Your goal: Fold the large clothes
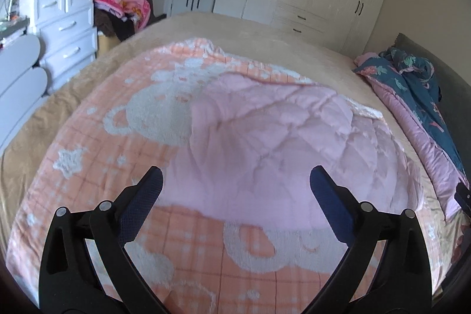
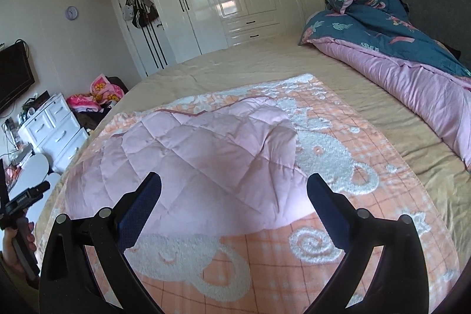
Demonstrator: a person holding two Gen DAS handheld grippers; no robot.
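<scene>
A: Pink quilted jacket point(image 1: 265, 137) sits mid-blanket, bunched into a rough fold on the orange bear blanket point(image 1: 182, 249), which lies on the tan bed sheet point(image 1: 244, 31). Far edge looks uneven, with a dark trim line showing in the right view.

B: Grippers?

A: Your left gripper point(image 1: 236, 181) has its fingers spread wide, nothing between them, hanging over the jacket's near edge. Your right gripper point(image 2: 234, 187) is the same: wide apart, empty, above the near hem.

B: Risks?

A: Main one: you pinch down and catch the blanket along with the jacket. Both are soft, and the hem lies flat on the pile. Lift then and the whole blanket comes too.

B: Anything else?

A: Puffy fill. Grab only the top layer and the fold slides open, I'd guess. Also, your hands sit close together; I can see your left hand point(image 2: 17, 243) at the edge of the right view, so a crossing move could clash. The duvet point(image 2: 412, 72) is well apart, no issue.
</scene>
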